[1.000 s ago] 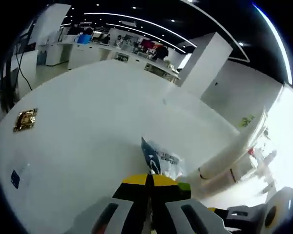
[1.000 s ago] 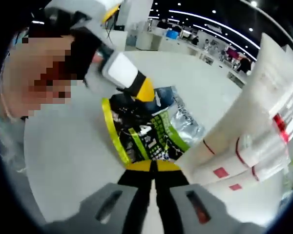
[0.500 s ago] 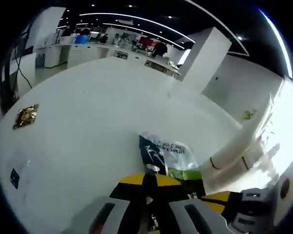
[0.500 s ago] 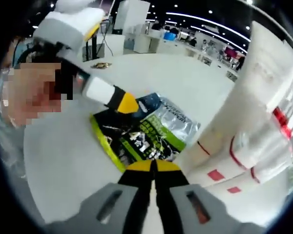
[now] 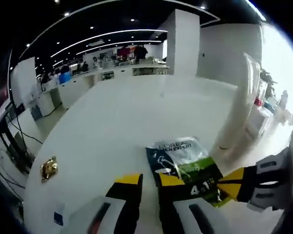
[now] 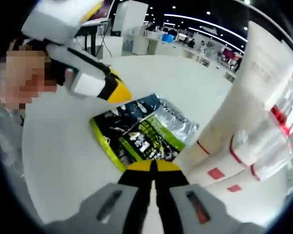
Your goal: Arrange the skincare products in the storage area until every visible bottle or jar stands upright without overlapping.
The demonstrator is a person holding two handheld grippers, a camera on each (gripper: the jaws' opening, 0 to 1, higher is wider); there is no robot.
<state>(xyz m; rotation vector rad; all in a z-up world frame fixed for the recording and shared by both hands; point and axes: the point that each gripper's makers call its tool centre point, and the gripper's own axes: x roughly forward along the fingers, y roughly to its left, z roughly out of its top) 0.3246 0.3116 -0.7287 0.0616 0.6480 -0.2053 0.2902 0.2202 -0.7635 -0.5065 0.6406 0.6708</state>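
A green and silver sachet [image 6: 144, 131] is lying flat on the white desk [image 6: 63, 161], just ahead of the right gripper [image 6: 154, 168], whose jaws are pressing together, empty. The left gripper [image 5: 149, 181] is hovering beside the sachet [image 5: 185, 163], its jaws narrowly parted and gripping nothing. White tubes [image 6: 244, 131] are standing alongside.

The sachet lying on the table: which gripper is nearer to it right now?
Right. The right gripper sits shut on the sachet's near edge. The left gripper is open, tips just off its far corner.

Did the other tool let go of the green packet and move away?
Yes. The left tool now sits up-left of the green packet, off it, beside the white tubes.
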